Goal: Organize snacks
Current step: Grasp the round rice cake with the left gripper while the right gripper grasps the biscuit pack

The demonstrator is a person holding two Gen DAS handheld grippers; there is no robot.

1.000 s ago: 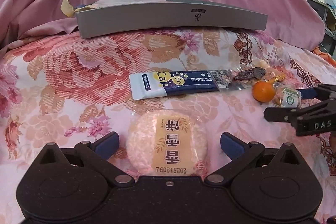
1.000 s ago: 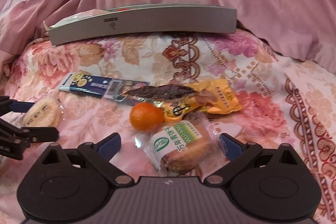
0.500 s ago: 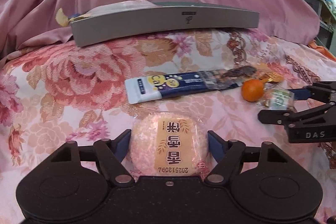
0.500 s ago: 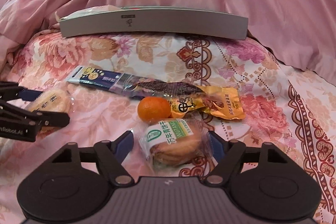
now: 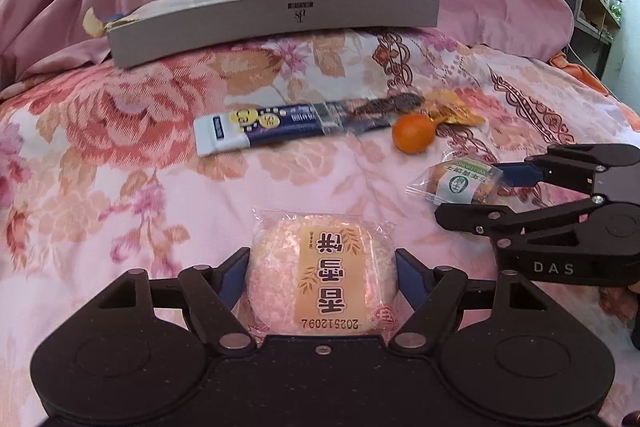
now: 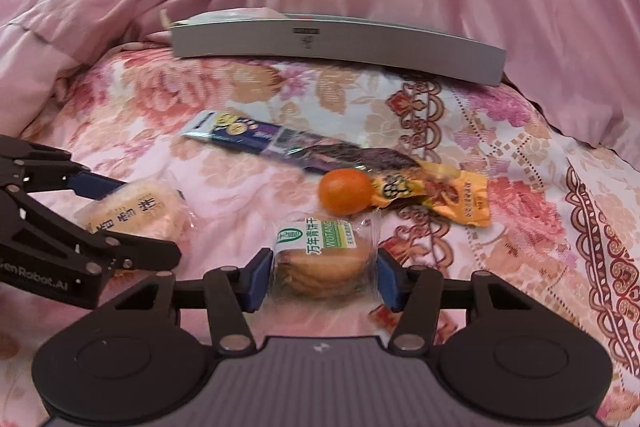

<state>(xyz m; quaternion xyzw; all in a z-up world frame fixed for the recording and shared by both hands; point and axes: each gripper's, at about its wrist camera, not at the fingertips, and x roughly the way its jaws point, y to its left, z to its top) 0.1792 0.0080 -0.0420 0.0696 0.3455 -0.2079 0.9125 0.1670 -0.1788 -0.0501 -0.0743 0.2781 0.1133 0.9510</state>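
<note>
Left gripper [image 5: 322, 277] clamps the round rice cake [image 5: 320, 279] across its width. Right gripper [image 6: 320, 277] jaws closing around the biscuit packet [image 6: 324, 259], pads touching wrapper. Both presumably bound for the grey box [image 5: 276, 21].

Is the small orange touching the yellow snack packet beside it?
Touching. In the right wrist view the small orange lies against the crumpled end of the yellow snack packet, with no cloth showing between them.

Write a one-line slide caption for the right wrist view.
Right gripper closing around a wrapped biscuit pack on floral bedding, tangerine just beyond.
</note>
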